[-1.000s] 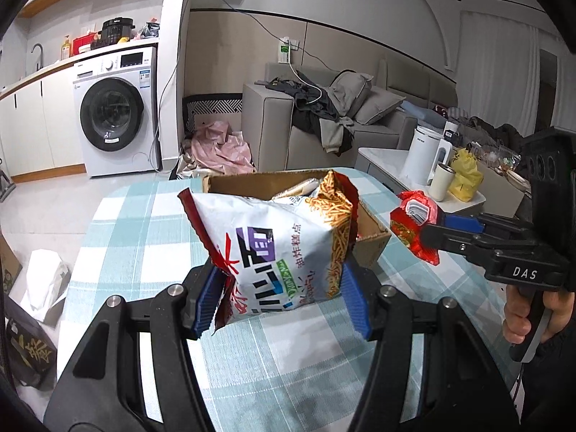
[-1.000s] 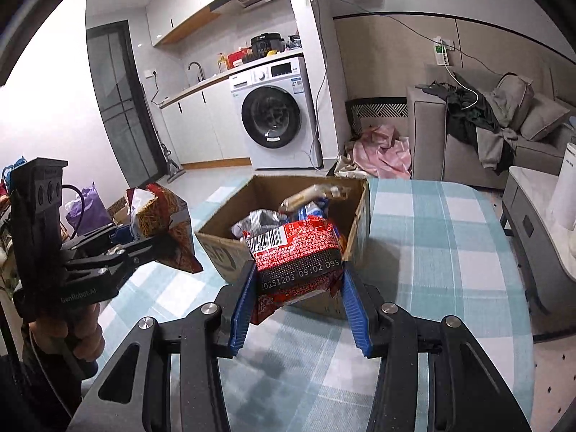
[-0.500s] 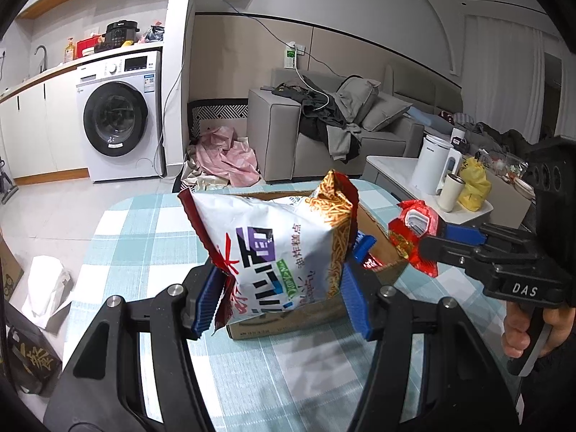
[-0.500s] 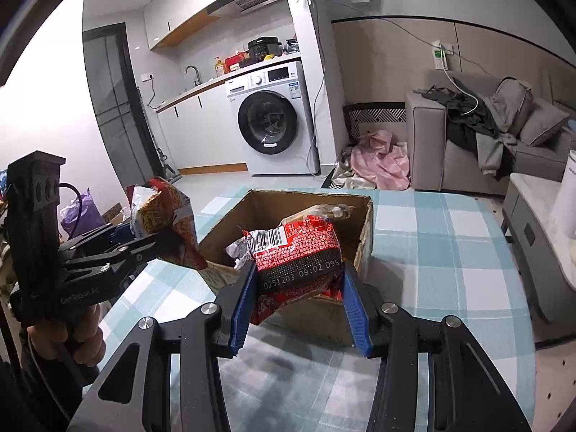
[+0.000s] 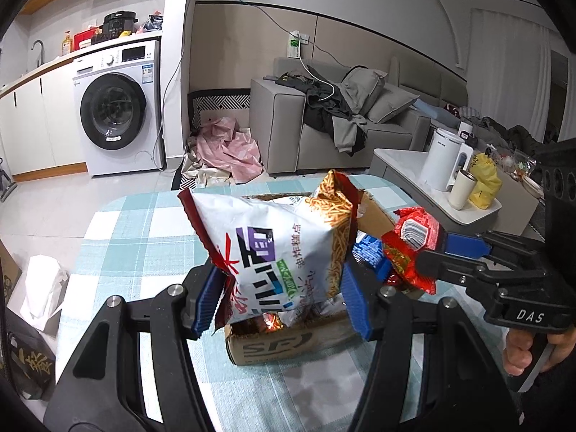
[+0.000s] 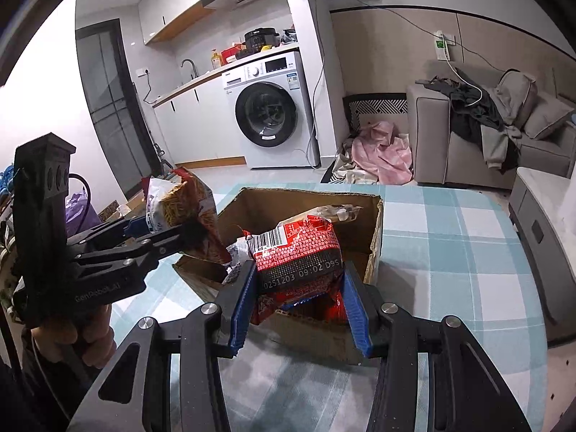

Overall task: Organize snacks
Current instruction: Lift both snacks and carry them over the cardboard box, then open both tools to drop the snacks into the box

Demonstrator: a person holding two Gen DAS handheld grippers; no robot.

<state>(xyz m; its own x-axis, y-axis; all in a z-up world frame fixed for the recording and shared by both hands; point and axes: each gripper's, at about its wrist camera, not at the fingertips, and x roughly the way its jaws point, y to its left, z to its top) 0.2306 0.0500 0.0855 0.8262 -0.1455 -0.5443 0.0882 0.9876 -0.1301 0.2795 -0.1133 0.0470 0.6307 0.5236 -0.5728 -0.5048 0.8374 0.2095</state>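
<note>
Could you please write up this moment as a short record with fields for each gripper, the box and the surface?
left gripper: shut on the white snack bag, held upright above the near end of the box
right gripper: shut on the red snack bag, held over the box
cardboard box: open-topped, several snack packets already inside
table: covered with a blue and white checked cloth; the box stands on it
stage: both bags gripped, neither released into the box yet
</note>
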